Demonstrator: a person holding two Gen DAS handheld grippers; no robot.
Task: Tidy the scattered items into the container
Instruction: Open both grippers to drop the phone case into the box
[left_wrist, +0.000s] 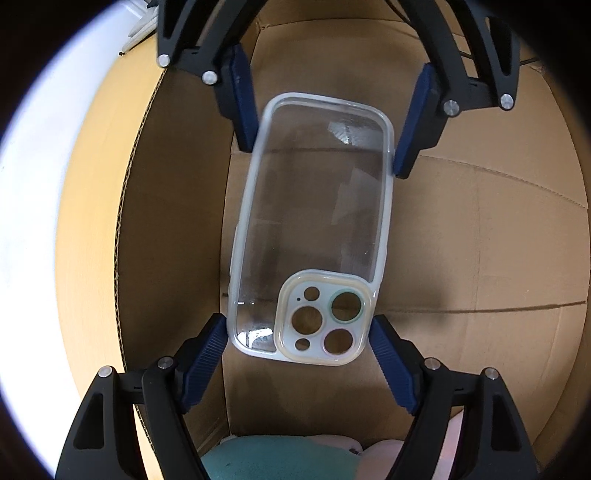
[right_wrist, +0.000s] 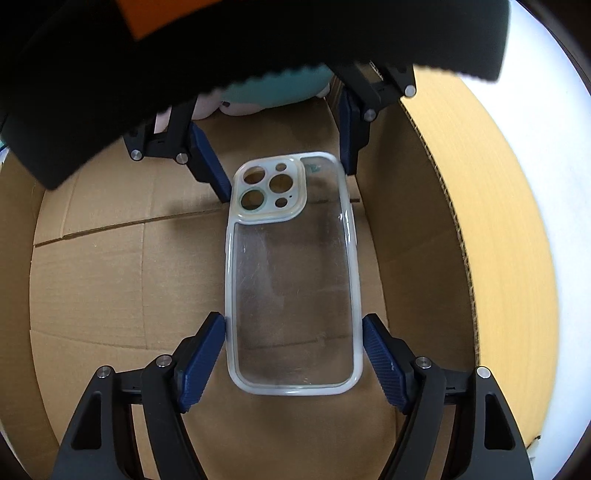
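Two grippers share one load: I have a clear, soft-edged plastic phone case (left_wrist: 310, 229) with a raised camera-cutout block, pinched at both ends above the open brown cardboard box (left_wrist: 480, 229). In the left wrist view, the left gripper (left_wrist: 297, 354) sits at the bottom of the frame, its blue ribbed pads (left_wrist: 207, 362) against the case's camera end; the right gripper (left_wrist: 325, 125) comes in from the top of the frame, pads on the plain end. The right wrist view mirrors this: right gripper (right_wrist: 293, 354) at the bottom, clamped on the plain end, left gripper (right_wrist: 284, 162) at the upper centre by the cutouts. Both tongs read as grasping the case by its long edges, though contact looks light. The case hangs inside the box mouth, over the bare floor flaps, not resting on them as far as I can tell. Its long axis runs top to bottom in both frames, roughly parallel to the box wall (right_wrist: 443, 206) at the right of the right wrist view; the camera block points toward a teal and pink soft toy (right_wrist: 273, 92) lying at the upper centre there. My judgement: this is the placing step. Next move calls for lowering level, both ends together, then letting go of both ends evenly so the case drops flat and clear of the toy.
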